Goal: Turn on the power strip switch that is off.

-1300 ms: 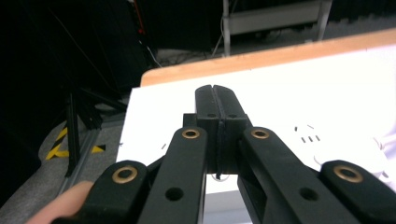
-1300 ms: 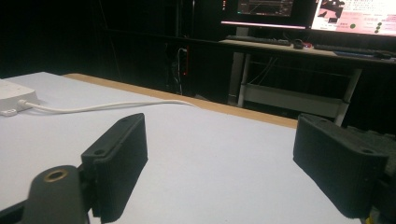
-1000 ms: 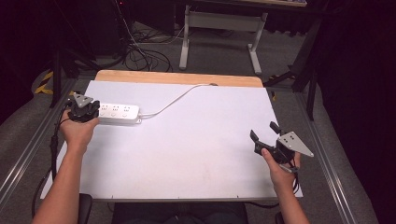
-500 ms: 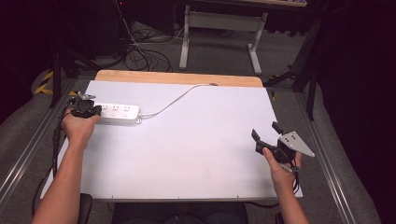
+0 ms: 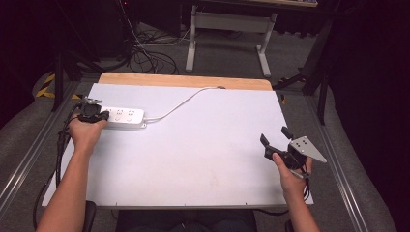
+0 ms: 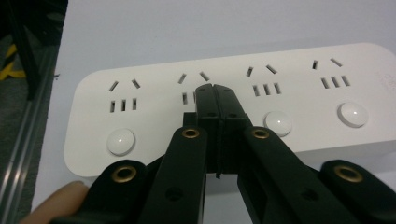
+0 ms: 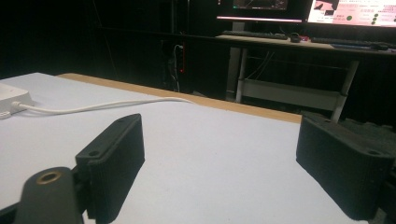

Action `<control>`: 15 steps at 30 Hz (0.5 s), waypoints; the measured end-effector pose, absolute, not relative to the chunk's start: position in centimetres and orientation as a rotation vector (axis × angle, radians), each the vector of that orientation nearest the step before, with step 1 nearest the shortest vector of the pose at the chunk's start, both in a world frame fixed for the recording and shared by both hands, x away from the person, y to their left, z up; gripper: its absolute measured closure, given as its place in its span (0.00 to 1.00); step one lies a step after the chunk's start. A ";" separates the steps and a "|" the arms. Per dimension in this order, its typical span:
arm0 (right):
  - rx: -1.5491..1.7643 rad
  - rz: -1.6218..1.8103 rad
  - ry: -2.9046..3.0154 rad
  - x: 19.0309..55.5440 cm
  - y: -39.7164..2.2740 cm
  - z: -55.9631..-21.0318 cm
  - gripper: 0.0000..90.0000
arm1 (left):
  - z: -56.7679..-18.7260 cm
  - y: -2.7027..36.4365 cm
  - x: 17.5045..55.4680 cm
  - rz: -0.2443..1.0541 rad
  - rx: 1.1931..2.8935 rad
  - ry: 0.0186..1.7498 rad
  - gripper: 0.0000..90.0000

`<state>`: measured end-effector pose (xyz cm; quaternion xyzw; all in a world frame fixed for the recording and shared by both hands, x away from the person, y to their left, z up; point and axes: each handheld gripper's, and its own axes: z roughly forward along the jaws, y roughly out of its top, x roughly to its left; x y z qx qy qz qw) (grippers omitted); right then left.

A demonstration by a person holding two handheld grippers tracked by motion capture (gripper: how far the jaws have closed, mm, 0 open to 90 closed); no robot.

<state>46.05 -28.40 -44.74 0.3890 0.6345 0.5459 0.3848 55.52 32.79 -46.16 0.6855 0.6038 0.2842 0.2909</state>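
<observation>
Strip (image 5: pixel 123 117): white power strip, flat on the worktop (image 5: pixel 203 145) at the left of the high view, long side across the frame. Four socket groups on top, each with a round white button (image 6: pixel 121 141) below it. White cord (image 5: pixel 183 101) runs from its right end up to the wooden far edge (image 5: pixel 186 80).

Left tongs (image 5: pixel 99 116): pressed together, nothing between them, tips down on the strip's top over the second socket group from the left in the left gripper view (image 6: pixel 215 95).

Right tongs (image 5: pixel 274 137): at the lower right of the high view, well apart from the strip, jaws spread and just been opening, nothing between them; bare worktop ahead.

Surroundings: metal rail (image 5: pixel 29 159) along the left edge; desk frame (image 5: pixel 227 21) and cables (image 5: pixel 145 53) on the floor beyond. Nothing lies between the two tongs.
</observation>
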 end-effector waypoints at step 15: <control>1.004 1.408 1.605 45.9 -28.6 -44.7 0.17 | -46.3 33.7 55.2 0.748 1.763 1.640 1.00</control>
